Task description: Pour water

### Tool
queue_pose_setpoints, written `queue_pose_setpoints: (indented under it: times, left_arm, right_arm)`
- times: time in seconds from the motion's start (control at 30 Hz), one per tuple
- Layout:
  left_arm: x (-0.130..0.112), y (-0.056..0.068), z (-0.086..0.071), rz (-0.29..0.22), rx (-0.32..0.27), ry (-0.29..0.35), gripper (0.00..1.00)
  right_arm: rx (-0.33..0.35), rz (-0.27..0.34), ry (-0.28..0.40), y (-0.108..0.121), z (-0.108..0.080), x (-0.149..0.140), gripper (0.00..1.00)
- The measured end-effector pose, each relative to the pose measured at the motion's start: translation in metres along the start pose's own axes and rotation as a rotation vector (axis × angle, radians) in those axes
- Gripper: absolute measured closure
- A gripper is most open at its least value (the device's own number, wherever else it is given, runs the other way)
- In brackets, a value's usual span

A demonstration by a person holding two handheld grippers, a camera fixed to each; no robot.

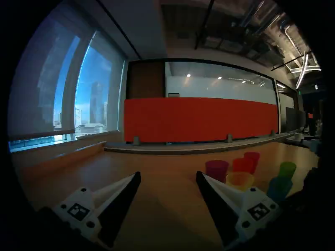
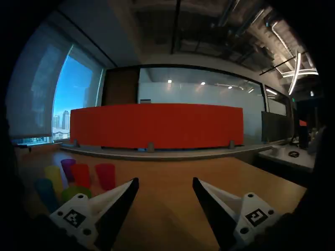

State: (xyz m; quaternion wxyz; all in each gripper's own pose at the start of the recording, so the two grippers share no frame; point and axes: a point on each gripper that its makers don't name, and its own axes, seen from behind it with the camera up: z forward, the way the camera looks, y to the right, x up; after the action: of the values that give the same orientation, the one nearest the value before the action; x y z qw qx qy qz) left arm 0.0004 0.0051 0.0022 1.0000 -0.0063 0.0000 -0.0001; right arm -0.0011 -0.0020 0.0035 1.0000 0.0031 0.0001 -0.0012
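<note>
Looking through the left gripper view, the left gripper has its fingers spread wide over the wooden table, gripping nothing. The bunch of coloured cups sits around 4 o'clock. In the right gripper view, the right gripper is spread and empty too, with the cups at 8 o'clock.

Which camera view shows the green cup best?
The left gripper view: the green cup shows its rim and side clearly. In the right gripper view, just its upper part shows behind a finger of the right gripper.
</note>
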Motion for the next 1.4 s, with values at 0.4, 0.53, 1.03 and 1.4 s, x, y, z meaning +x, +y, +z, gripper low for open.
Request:
queue_pose_setpoints:
  times: [0.4,0.53,1.03,1.4]
  left_arm:
    - [-0.0003,0.0003,-0.0001,0.0,0.0,0.0,0.02]
    - [-0.0003,0.0001,-0.0001,0.0,0.0,0.0,0.02]
    - [-0.0002,-0.0001,0.0008,0.0,0.0,0.0,0.02]
    - [0.0002,0.0003,0.0004,0.0,0.0,0.0,0.02]
  right_arm:
    - [0.005,0.002,-0.001,-0.0011,-0.0045,0.0,0.01]
    - [0.005,0.002,-0.001,-0.0009,-0.005,0.0003,0.01]
    - [0.005,0.001,-0.002,-0.0009,-0.0051,0.0,0.01]
    - [0.004,0.001,-0.002,-0.0009,-0.0048,-0.0008,0.01]
